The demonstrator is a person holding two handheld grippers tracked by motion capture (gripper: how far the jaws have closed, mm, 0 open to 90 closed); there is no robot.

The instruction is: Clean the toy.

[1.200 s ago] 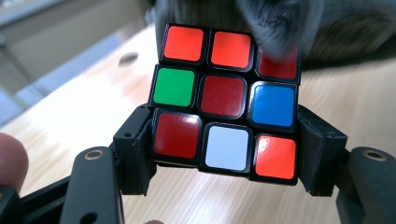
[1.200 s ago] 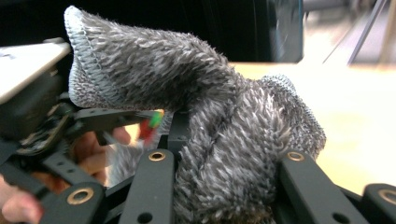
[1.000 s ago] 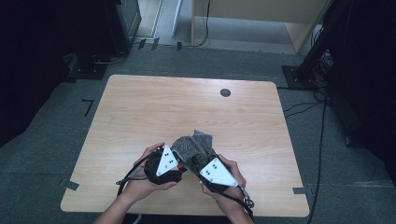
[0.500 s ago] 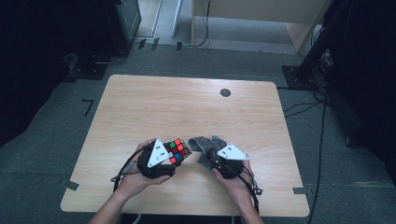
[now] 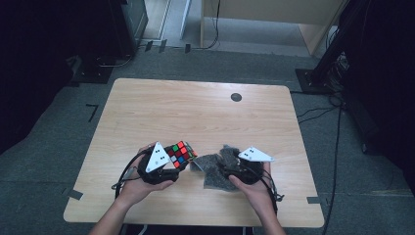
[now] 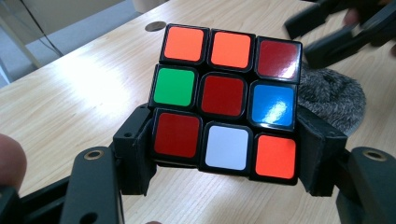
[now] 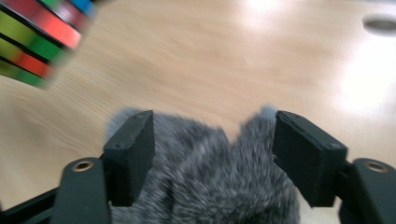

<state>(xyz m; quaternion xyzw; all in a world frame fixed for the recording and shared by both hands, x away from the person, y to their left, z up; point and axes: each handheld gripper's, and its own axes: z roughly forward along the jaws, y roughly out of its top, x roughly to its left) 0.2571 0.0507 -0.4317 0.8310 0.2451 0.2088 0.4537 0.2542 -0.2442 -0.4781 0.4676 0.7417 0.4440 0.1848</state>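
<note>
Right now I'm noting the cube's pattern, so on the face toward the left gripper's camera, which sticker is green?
On the puzzle cube, held by the left gripper, it is the middle row's left sticker; no other is green.

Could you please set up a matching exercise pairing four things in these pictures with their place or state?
Things:
1. multicoloured plastic puzzle cube
2. grey fuzzy fabric piece
3. small round dark disc
4. light wooden table

Place or state:
A. lying alone near the far edge of the table
B. clamped in the left gripper, off the tabletop
C. bearing everything else
D. bunched between the open fingers of the right gripper

Pairs: 1-B, 2-D, 3-A, 4-C
</note>
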